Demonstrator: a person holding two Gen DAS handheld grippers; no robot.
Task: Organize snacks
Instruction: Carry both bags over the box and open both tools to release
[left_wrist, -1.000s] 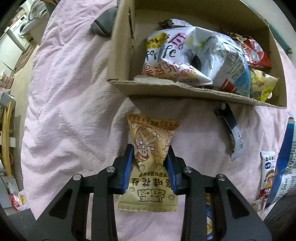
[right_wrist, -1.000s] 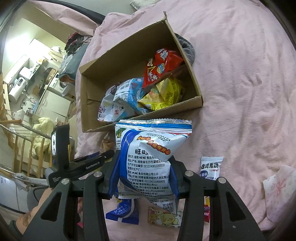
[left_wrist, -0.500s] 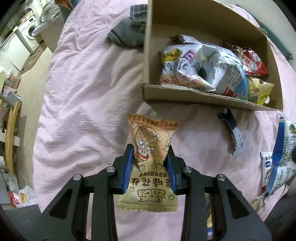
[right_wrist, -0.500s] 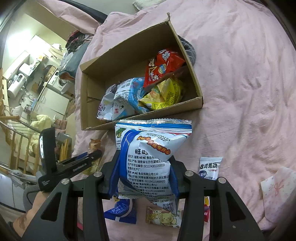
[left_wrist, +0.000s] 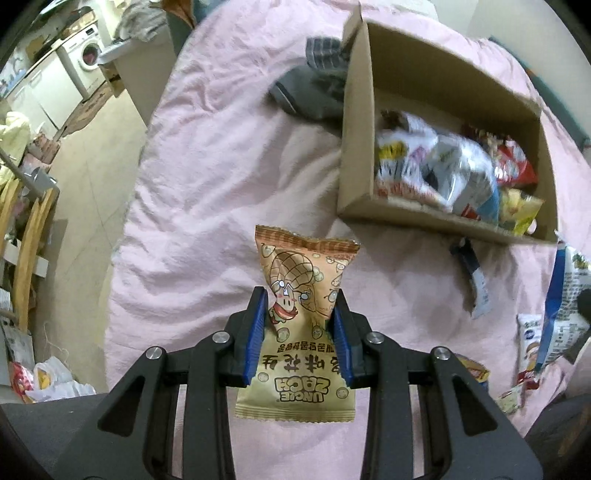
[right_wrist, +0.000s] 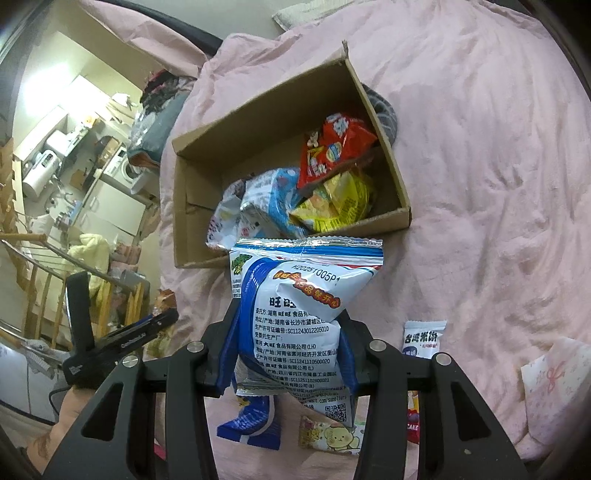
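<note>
Pinching a tan peanut packet (left_wrist: 301, 314) and a blue-white snack bag (right_wrist: 299, 321), both grippers are hovering near the half-filled brown cardboard box (right_wrist: 391, 177); small loose sachets (right_wrist: 423, 338) are lying unsorted on the pink bedsheet (right_wrist: 498, 184)

Bed under a wrinkled pink blanket (left_wrist: 229, 155), pale tiled floor (left_wrist: 92, 192) beside it, white washing machine (left_wrist: 86, 61) and white cabinets (left_wrist: 48, 96) along the far wall, wooden railing (right_wrist: 40, 295) at left, bright light on the cream wall (right_wrist: 74, 48)
</note>
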